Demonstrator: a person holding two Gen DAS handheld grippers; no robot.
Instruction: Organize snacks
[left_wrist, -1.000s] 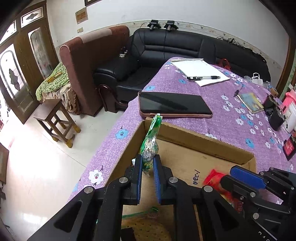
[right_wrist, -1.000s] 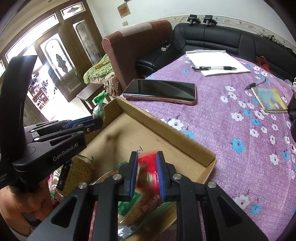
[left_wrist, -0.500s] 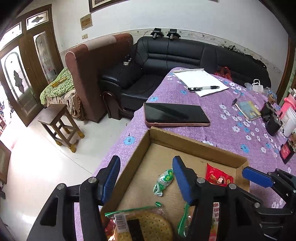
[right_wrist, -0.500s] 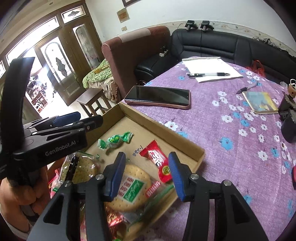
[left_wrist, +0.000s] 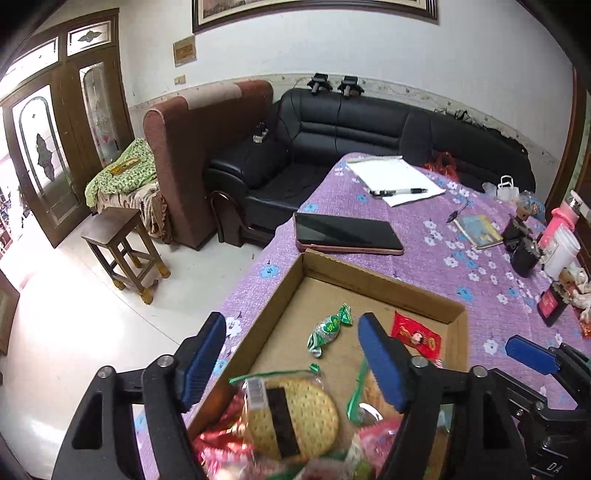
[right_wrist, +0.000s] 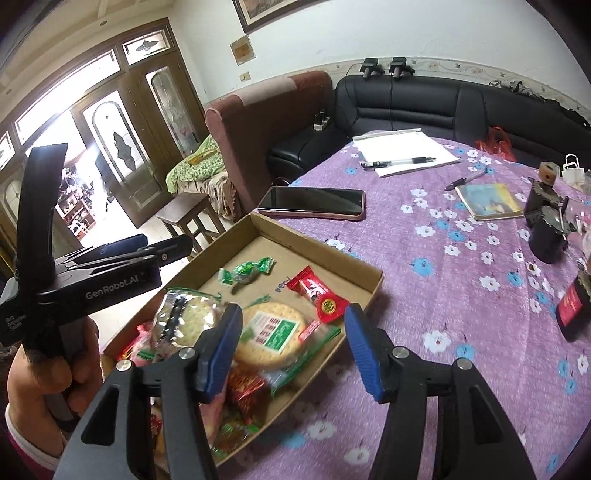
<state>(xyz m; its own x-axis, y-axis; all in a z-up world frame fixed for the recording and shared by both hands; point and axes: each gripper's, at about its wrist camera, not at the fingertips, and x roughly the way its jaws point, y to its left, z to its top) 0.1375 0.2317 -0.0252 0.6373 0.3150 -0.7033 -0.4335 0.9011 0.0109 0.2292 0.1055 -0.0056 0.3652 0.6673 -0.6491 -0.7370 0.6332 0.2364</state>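
Left wrist view: left gripper (left_wrist: 291, 360) opening wide, empty; green candy (left_wrist: 330, 328) just released, lying in the cardboard box (left_wrist: 384, 281) at 12 o'clock. Right wrist view: right gripper (right_wrist: 293, 347) opening too, empty; red packet (right_wrist: 318, 294) dropped at 12 o'clock. Two snacks boxed.

The left gripper (left_wrist: 291, 360) is letting go: its jaws are opening with nothing pinched, and the green candy (left_wrist: 330, 329) it was clamping a second ago is now lying on the box (left_wrist: 373, 275) floor. The right gripper (right_wrist: 293, 349) is opening too, empty, with the red packet (right_wrist: 318, 294) dropped at its 12 o'clock. Both are pulling back.
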